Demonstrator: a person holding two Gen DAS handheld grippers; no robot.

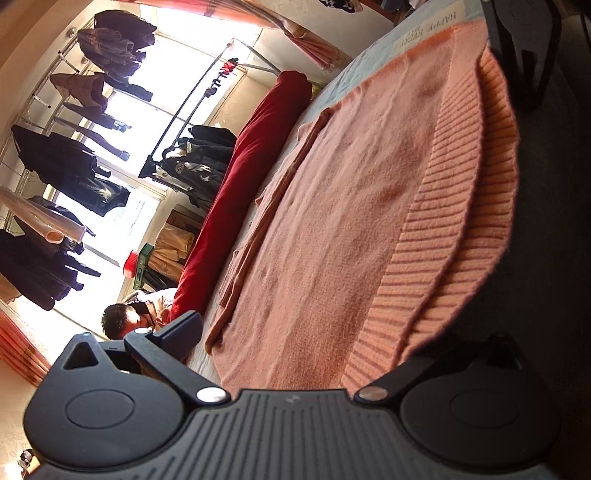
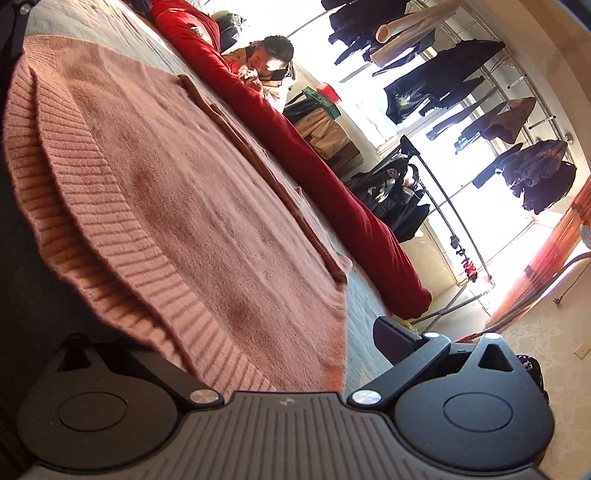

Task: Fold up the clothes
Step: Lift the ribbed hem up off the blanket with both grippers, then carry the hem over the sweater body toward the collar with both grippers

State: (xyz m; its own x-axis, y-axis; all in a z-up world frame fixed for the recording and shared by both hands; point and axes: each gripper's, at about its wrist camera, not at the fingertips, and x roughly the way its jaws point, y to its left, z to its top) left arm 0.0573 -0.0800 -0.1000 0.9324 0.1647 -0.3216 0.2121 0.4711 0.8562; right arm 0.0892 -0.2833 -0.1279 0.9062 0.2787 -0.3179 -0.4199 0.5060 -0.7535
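A salmon-pink knit sweater [image 1: 351,184] [image 2: 177,192] lies flat on the bed's grey-blue sheet [image 1: 351,70] [image 2: 92,22], its ribbed hem [image 1: 443,229] [image 2: 92,206] nearest me. A sleeve [image 1: 280,184] [image 2: 258,155] is folded along its far edge. My left gripper [image 1: 325,332] is open at the hem; its outer finger [image 1: 177,332] shows, the other is hidden under the ribbing. My right gripper [image 2: 255,332] is open at the hem's other end, one finger [image 2: 391,336] showing and the other covered by fabric. Each gripper appears in the other's view [image 1: 524,55] [image 2: 14,29].
A long red rolled quilt [image 1: 251,184] [image 2: 332,177] lies along the bed's far side. Beyond it sits a person [image 1: 125,321] [image 2: 266,59]. Racks of dark clothes [image 1: 74,166] [image 2: 480,92] stand by the bright window, with orange curtains [image 2: 546,266] and boxes [image 1: 173,243].
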